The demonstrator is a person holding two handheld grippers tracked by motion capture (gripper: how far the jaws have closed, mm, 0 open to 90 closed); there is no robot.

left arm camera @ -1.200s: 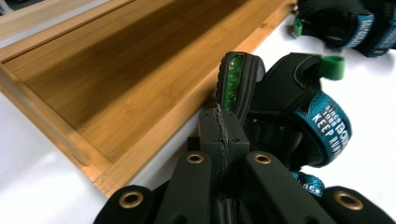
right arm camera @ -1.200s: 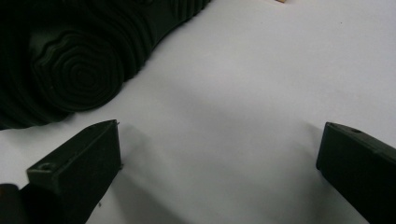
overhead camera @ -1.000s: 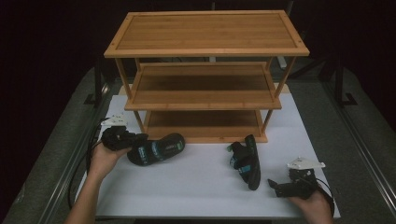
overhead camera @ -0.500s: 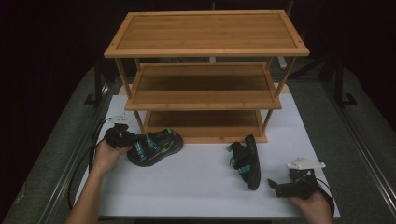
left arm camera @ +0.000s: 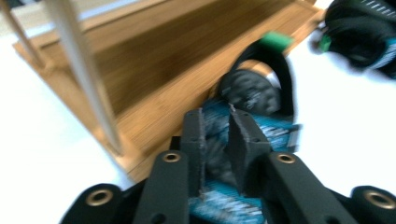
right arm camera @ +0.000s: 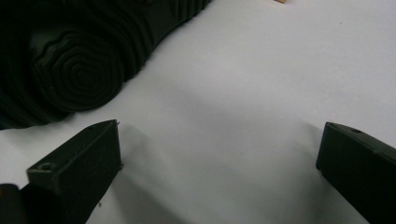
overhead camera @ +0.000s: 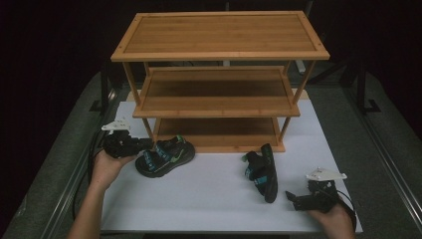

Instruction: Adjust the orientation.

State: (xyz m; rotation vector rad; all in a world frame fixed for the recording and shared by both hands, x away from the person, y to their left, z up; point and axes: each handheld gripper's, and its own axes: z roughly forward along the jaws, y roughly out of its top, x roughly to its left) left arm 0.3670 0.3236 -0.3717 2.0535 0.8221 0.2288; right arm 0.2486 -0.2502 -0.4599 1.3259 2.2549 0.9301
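High view: our left gripper (overhead camera: 144,145), jaws just easing apart, pinches the strap of the left sandal (overhead camera: 166,157) at the bamboo rack's (overhead camera: 219,55) seven o'clock corner; our right gripper (overhead camera: 294,199) gapes empty beside the other sandal (overhead camera: 262,172).

Each hand carries a black gripper, the left gripper (overhead camera: 130,145) and the right gripper (overhead camera: 303,200), both topped by a pale grey three-cornered plate. Black cables trail from them. The forearms are bare, with no sleeves. Up close, the left one's jaws are matte black blocks on chunky arms, with brass-coloured ringed holes along the body.
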